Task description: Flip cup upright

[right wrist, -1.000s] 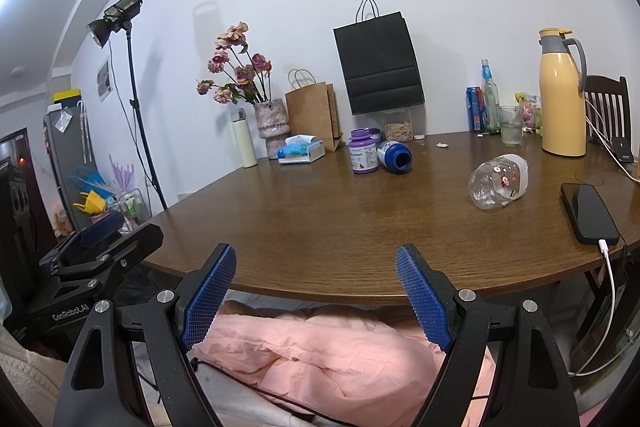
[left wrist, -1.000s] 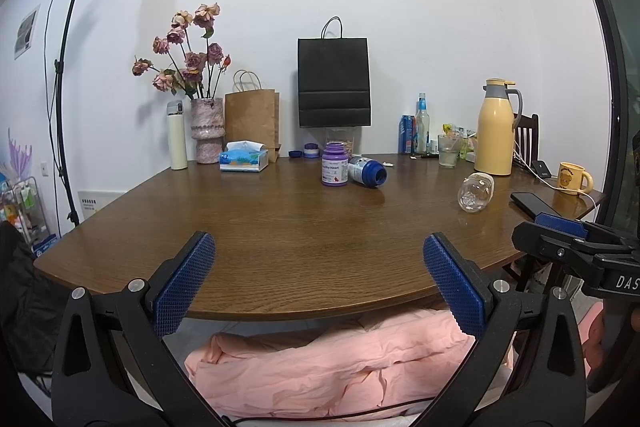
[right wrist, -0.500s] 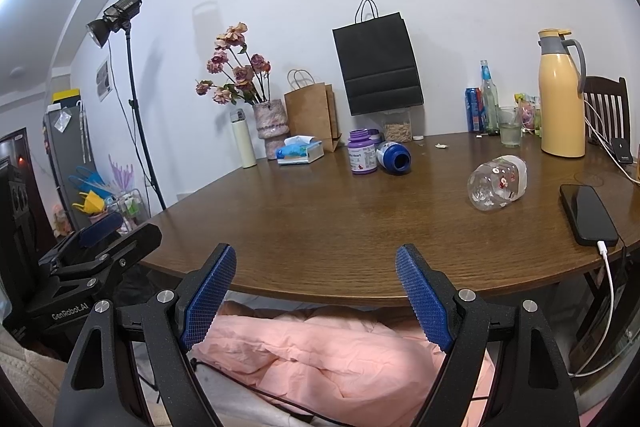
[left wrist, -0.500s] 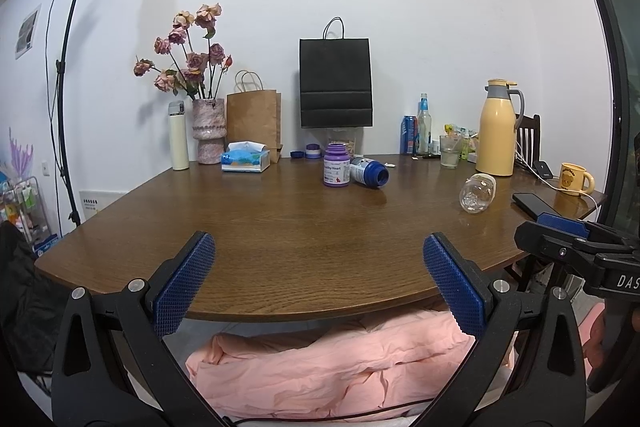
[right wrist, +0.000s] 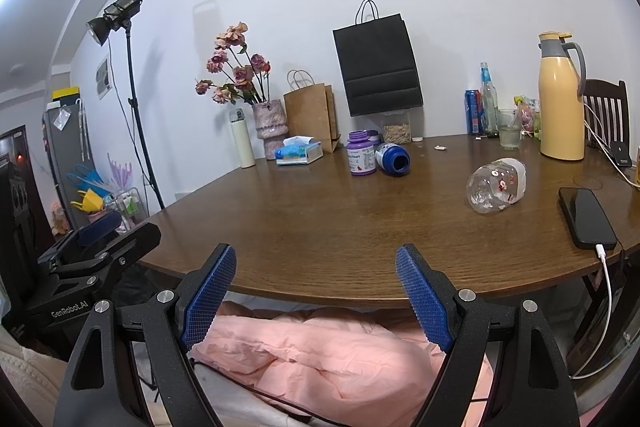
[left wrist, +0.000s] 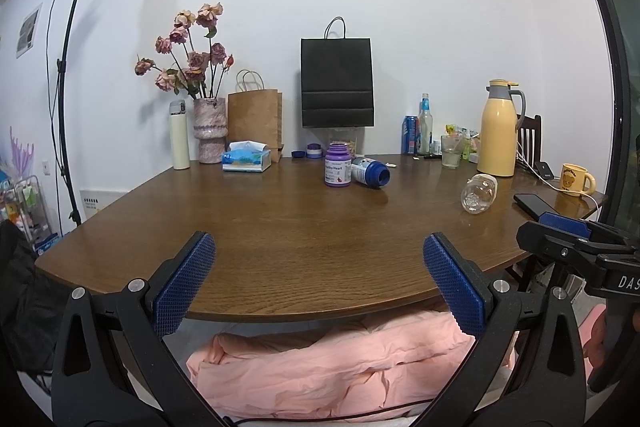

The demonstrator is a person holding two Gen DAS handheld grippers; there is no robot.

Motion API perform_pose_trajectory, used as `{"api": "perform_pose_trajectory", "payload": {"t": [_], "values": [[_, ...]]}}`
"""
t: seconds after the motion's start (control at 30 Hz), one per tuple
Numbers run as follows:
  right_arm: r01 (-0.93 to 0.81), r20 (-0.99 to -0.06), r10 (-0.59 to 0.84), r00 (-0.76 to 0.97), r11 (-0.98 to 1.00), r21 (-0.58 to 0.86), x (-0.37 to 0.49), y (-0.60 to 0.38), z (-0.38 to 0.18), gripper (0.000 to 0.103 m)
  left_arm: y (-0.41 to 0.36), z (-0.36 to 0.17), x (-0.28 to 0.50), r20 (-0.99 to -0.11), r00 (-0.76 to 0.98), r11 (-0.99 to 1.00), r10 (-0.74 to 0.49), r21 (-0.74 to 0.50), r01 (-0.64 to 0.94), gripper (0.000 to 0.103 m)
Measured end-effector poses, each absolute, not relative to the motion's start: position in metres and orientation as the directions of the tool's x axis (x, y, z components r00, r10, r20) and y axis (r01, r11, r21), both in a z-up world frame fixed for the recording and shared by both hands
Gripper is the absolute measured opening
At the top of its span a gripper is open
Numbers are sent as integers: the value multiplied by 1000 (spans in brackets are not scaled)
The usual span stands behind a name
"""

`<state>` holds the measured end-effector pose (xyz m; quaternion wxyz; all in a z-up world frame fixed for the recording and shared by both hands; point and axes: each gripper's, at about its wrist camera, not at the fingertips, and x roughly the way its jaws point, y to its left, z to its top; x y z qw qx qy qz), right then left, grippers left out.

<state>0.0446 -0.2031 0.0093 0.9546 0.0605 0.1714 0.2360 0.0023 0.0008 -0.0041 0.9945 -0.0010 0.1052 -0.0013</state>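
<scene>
A clear cup (right wrist: 496, 185) with small red prints lies on its side on the brown table (right wrist: 320, 219), right of centre, its base towards me; in the left wrist view the cup (left wrist: 478, 193) sits far right. My left gripper (left wrist: 318, 261) is open before the table's near edge, nothing between its blue pads. My right gripper (right wrist: 316, 271) is open too, hovering at the near edge, well short of the cup. Each gripper shows at the side of the other's view.
A black phone (right wrist: 586, 217) on a white cable lies right of the cup. Behind stand a purple jar (right wrist: 361, 158), a toppled blue bottle (right wrist: 394, 158), a yellow thermos (right wrist: 560, 103), a glass (right wrist: 509, 135), paper bags, a vase and a yellow mug (left wrist: 576, 179). Pink fabric (right wrist: 332, 347) lies below the table.
Almost nothing has moved; the left wrist view has drifted very slightly, and both grippers stay open and empty.
</scene>
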Motion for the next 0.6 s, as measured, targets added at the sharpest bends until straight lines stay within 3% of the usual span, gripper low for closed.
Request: {"api": "perform_pose_trajectory", "payload": {"t": [0.6], "values": [[-430,-302,472,828,881,198,44,-204,10,87,1,-5,2,-209,978,1000,-4,-3,3,103]]}}
